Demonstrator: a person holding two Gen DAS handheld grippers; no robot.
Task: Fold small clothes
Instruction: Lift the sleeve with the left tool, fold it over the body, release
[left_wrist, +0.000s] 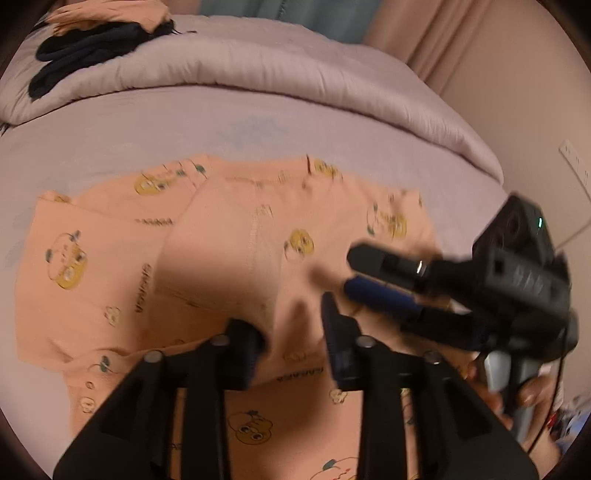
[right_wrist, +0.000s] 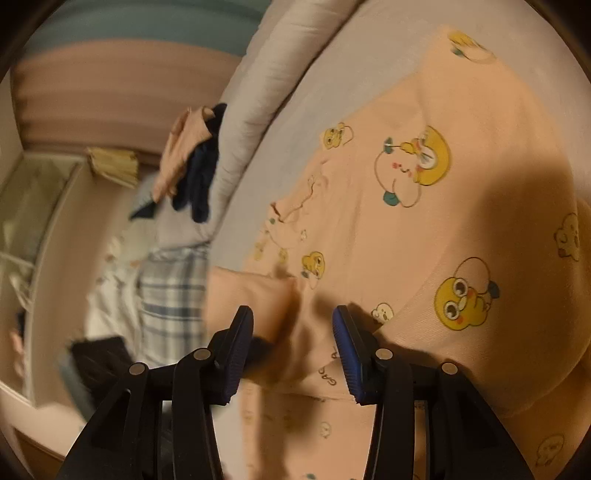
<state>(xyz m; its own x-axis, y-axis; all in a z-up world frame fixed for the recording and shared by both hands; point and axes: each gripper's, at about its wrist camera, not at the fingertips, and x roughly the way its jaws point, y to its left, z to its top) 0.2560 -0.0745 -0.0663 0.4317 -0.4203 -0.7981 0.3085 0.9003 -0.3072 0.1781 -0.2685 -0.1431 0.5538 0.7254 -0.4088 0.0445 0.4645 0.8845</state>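
A peach garment (left_wrist: 221, 240) printed with yellow cartoon figures lies spread on the lilac bed sheet (left_wrist: 147, 122), one part folded over its middle. My left gripper (left_wrist: 291, 321) hangs low over the near side of that fold, open, with nothing pinched. My right gripper (left_wrist: 352, 269) reaches in from the right, held by a hand (left_wrist: 532, 395), just above the cloth. In the right wrist view the garment (right_wrist: 443, 221) fills the right half. There the right gripper (right_wrist: 291, 314) stands open, with a folded edge of the cloth lying loose between its fingers.
A rolled lilac quilt (left_wrist: 258, 74) runs along the far side of the bed, with a pile of dark clothes (left_wrist: 92, 48) and another peach piece on it. Beyond it hangs a pink curtain (left_wrist: 443, 37). Plaid bedding (right_wrist: 173, 295) lies past the garment's end.
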